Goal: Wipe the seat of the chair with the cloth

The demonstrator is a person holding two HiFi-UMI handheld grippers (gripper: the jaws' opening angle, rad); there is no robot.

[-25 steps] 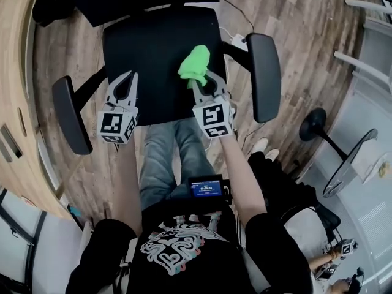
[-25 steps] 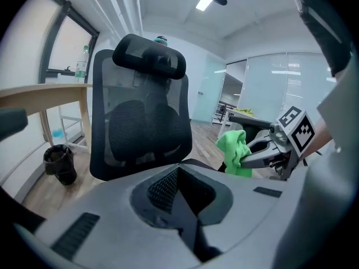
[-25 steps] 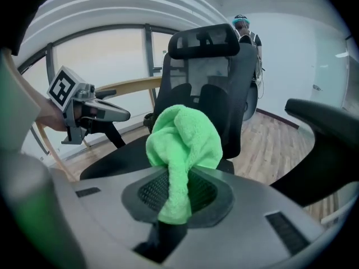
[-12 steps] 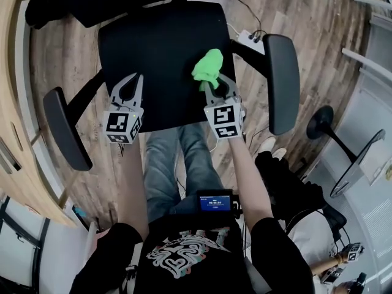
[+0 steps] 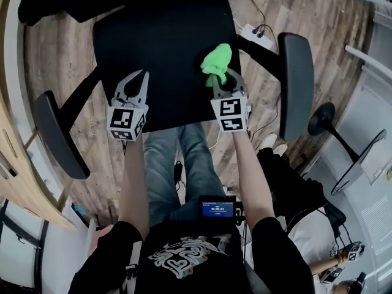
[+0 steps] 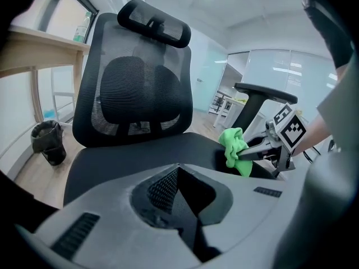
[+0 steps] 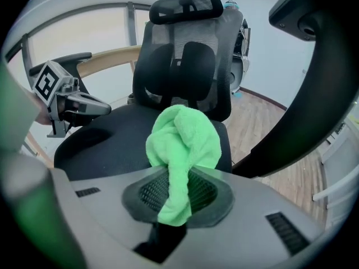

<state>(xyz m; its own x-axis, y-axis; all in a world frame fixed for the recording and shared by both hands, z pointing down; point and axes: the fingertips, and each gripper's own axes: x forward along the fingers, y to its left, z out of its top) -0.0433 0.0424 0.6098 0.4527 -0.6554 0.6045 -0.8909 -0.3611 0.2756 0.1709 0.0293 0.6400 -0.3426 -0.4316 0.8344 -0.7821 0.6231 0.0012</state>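
Squarely over a black office chair, a person stands with a handheld gripper in each hand, ready to clean the seat (image 5: 153,48). The right gripper (image 5: 221,82) has its jaws clamped on a bright green microfibre cloth (image 5: 216,62), pinching it near one end so the bunched bulk sits beyond the jaw tips, where it can meet the upholstery first. That bundle hangs over the seat's right front area, beside the right armrest (image 5: 298,84); whether it is pressing on the fabric or riding just above it cannot be settled from these angles.

The left gripper (image 5: 138,78) hovers over the seat's left front edge with its jaws closed together on nothing, apparently parked clear of the wiping lane rather than steadying anything. The mesh backrest (image 6: 140,94) and headrest (image 6: 154,21) rise at the far side, leaving the whole cushion open to a sweep.

By the look of it the wiping is at or near its start, with most of the dark surface lying beyond the cloth. A white power strip (image 5: 254,35) lies on the wooden floor (image 5: 61,54) behind the chair.
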